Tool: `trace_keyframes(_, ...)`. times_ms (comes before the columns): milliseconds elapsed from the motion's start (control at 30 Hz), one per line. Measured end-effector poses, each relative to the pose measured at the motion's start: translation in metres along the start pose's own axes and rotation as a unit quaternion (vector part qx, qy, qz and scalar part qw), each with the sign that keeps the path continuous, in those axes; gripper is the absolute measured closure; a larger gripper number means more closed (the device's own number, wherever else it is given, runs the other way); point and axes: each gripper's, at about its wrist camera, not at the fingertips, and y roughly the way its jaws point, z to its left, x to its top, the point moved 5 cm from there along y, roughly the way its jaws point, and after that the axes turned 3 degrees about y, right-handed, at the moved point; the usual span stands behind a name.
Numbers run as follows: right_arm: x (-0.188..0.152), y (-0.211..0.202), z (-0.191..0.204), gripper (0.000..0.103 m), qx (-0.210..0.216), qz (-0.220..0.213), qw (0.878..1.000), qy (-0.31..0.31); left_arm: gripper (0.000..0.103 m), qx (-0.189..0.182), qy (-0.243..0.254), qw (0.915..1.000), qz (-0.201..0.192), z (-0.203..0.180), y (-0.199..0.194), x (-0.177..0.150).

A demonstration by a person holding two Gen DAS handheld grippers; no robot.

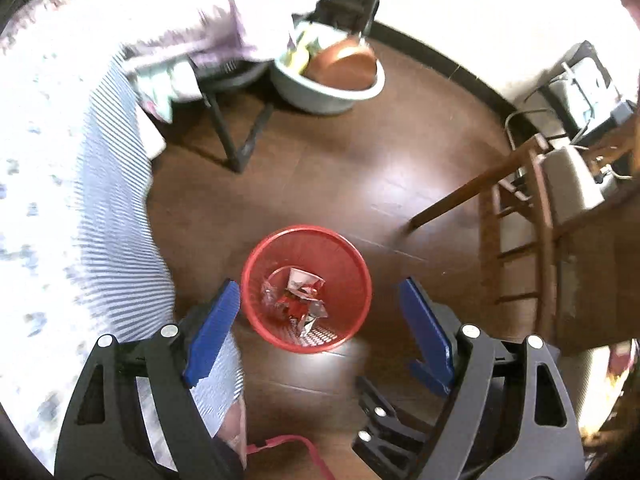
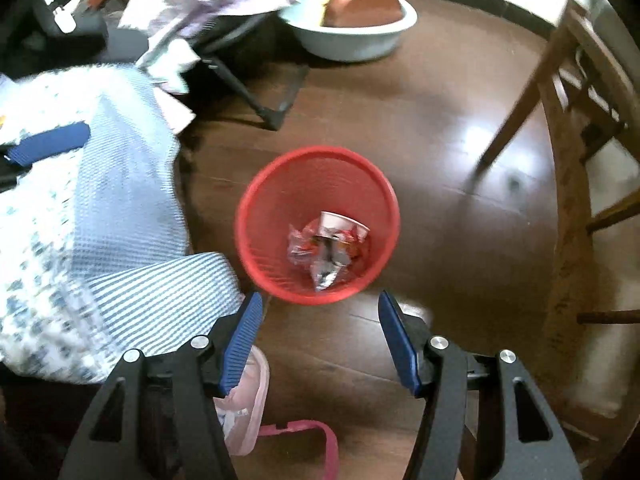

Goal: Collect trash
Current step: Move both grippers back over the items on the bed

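Observation:
A red mesh bin (image 1: pixel 348 252) stands on the dark wooden floor, below both grippers. Crumpled wrappers and a white paper cup (image 1: pixel 298 294) lie at its bottom. My left gripper (image 1: pixel 319 284) hangs above the bin, open wide, with nothing between its blue pads. In the right wrist view the same bin (image 2: pixel 276 200) and its trash (image 2: pixel 330 240) sit just ahead of my right gripper (image 2: pixel 320 295). That gripper is also open and empty. A blue finger (image 2: pixel 48 144) of the other gripper shows at the left edge.
Striped and patterned bedding (image 1: pixel 104 200) fills the left side. A pale basin (image 1: pixel 320 96) holding a brown bowl sits on the floor beyond a black folding frame (image 1: pixel 236 148). A wooden chair (image 1: pixel 532 216) stands at the right. A pink slipper (image 2: pixel 250 404) lies near the bottom edge.

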Motion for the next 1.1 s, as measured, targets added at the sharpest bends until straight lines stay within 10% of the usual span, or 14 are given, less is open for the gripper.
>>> trace_keyframes(233, -0.005, -0.070, 0.048, 0.043, -0.018, -0.041, 0.999, -0.028, 0.023, -0.036, 0.002, 0.9983, -0.047, 0.032, -0.128, -0.027)
trace_keyframes(600, 0.000, -0.168, 0.185, 0.044, -0.042, -0.086, 0.994, -0.043, 0.023, 0.006, -0.048, 0.9909, -0.125, 0.248, -0.310, -0.057)
trace_keyframes(767, -0.019, -0.209, 0.253, 0.041, -0.006, -0.153, 0.982, -0.107, 0.020, 0.057, -0.069, 0.9829, -0.161, 0.305, -0.360, -0.069)
trace_keyframes(1100, -0.065, -0.217, 0.380, 0.038, 0.142, -0.104, 0.941, -0.288, 0.019, 0.110, -0.159, 0.9636, -0.185, 0.379, -0.391, -0.120)
